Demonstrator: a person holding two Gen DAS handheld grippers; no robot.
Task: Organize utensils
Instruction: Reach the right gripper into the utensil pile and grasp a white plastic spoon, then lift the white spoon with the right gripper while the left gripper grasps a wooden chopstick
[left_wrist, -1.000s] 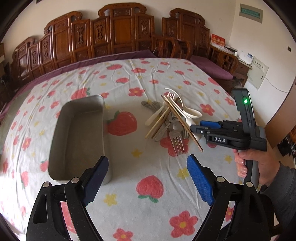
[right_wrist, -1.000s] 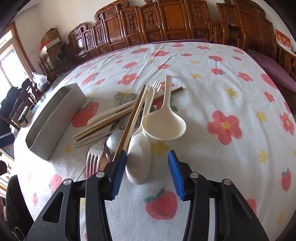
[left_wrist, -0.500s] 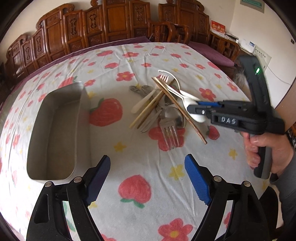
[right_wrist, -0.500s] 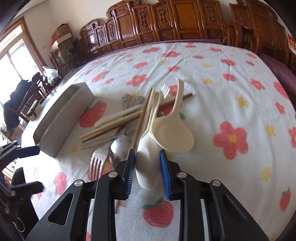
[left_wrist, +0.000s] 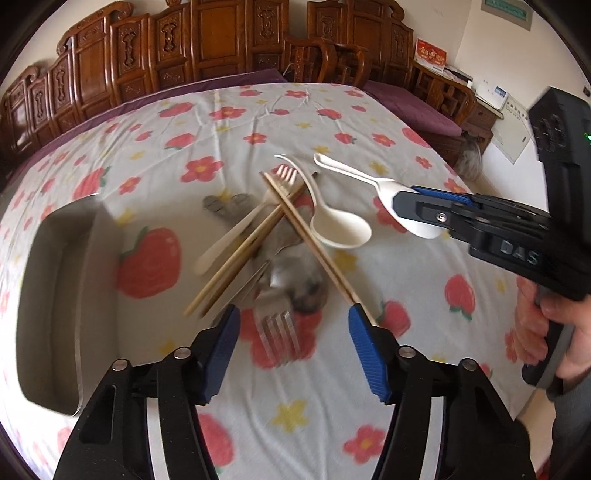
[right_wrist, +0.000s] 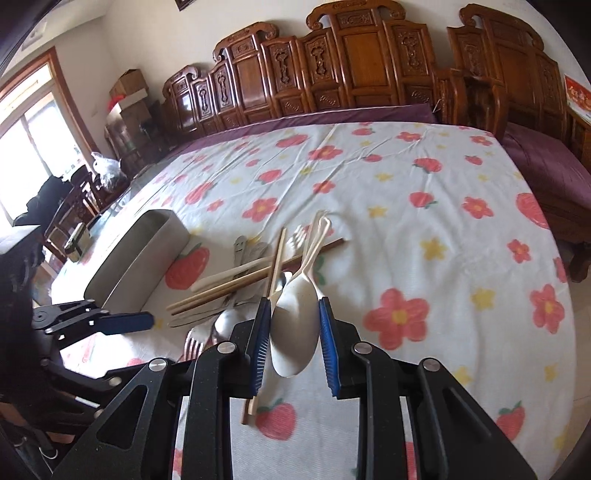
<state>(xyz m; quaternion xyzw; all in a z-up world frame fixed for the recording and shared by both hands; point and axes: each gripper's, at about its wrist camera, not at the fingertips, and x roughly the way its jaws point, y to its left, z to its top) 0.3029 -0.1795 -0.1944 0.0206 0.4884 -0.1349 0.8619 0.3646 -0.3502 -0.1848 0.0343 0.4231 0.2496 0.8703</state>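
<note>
My right gripper (right_wrist: 291, 341) is shut on the bowl of a white plastic spoon (right_wrist: 295, 325) and holds it lifted above the pile; the same spoon (left_wrist: 369, 182) shows in the left wrist view, clamped by the right gripper (left_wrist: 417, 214). The pile on the cloth holds a second white spoon (left_wrist: 338, 229), wooden chopsticks (left_wrist: 310, 243), a metal fork (left_wrist: 279, 336), a metal spoon and a cream handle. My left gripper (left_wrist: 293, 347) is open and empty, just over the fork's tines. A metal tray (left_wrist: 55, 295) lies empty to the left.
The table (right_wrist: 424, 221) wears a white cloth with strawberries and flowers. Carved wooden chairs (right_wrist: 332, 74) line its far side. The person's right hand (left_wrist: 554, 332) grips the handle at the right. The left gripper (right_wrist: 110, 321) shows at the left of the right wrist view.
My right gripper closed on the white spoon and lifted it up and right off the pile. My left gripper moved forward toward the fork, still open.
</note>
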